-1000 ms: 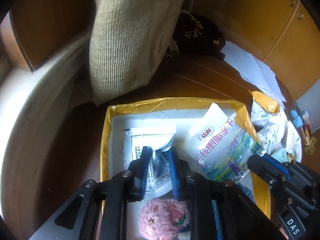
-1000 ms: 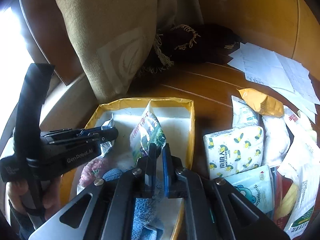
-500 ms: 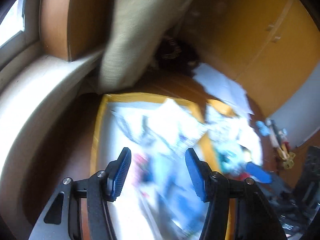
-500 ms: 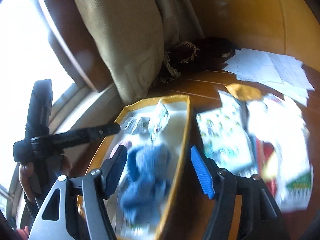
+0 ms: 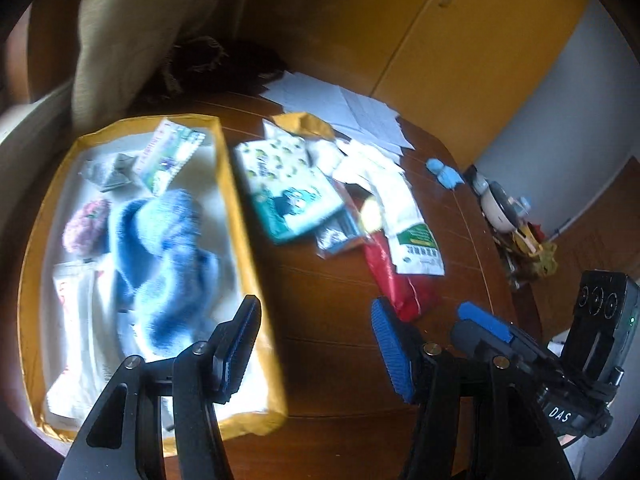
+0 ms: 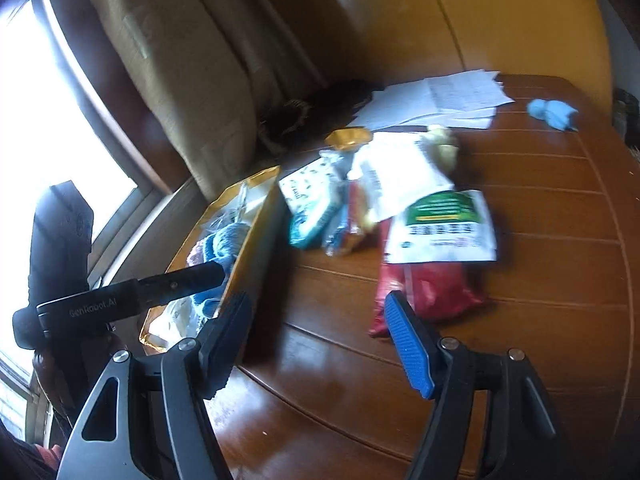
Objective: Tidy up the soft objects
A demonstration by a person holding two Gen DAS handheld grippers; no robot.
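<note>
Both the left gripper [image 5: 316, 344] and right gripper [image 6: 320, 344], fingers spread and empty, hover over the wooden tabletop [image 6: 540, 240] between the yellow-rimmed box [image 5: 232, 184] holding the blue plush [image 5: 168, 264] at left and scattered packets [image 5: 384, 200] farther right.

White papers [image 5: 344, 108], wooden cabinet doors [image 5: 460, 32] — bright window [image 6: 24, 120]

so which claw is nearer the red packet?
Right. The right claw hangs open just short of the red packet; the left claw sits open farther off, beside the yellow-rimmed box.
</note>
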